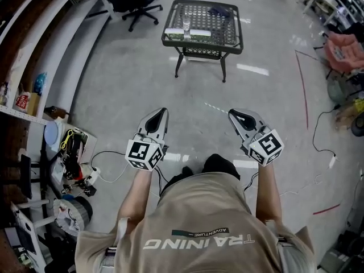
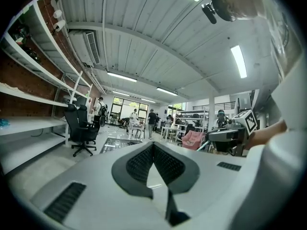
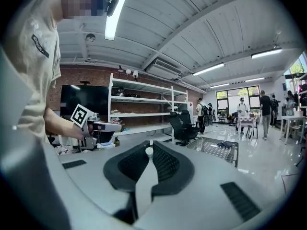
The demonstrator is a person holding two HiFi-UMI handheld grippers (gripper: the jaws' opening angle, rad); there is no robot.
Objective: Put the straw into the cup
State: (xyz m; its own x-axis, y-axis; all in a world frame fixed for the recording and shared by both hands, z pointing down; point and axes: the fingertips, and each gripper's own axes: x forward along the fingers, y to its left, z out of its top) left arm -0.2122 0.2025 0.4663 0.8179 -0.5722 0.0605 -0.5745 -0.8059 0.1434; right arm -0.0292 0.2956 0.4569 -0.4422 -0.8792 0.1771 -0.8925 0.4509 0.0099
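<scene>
A small black mesh table stands on the floor some way ahead, with a clear cup on its top. My right gripper is shut on a thin striped straw that sticks out toward the upper left. In the right gripper view the straw's white round end shows between the pads of the right gripper. My left gripper is held beside it at the same height, shut with nothing in it. In the left gripper view the left gripper points level toward the table.
A black office chair stands left of the table. Shelving with clutter runs along the left wall, and cables lie on the floor below. A pink chair and red floor tape are at the right. Several people stand far off.
</scene>
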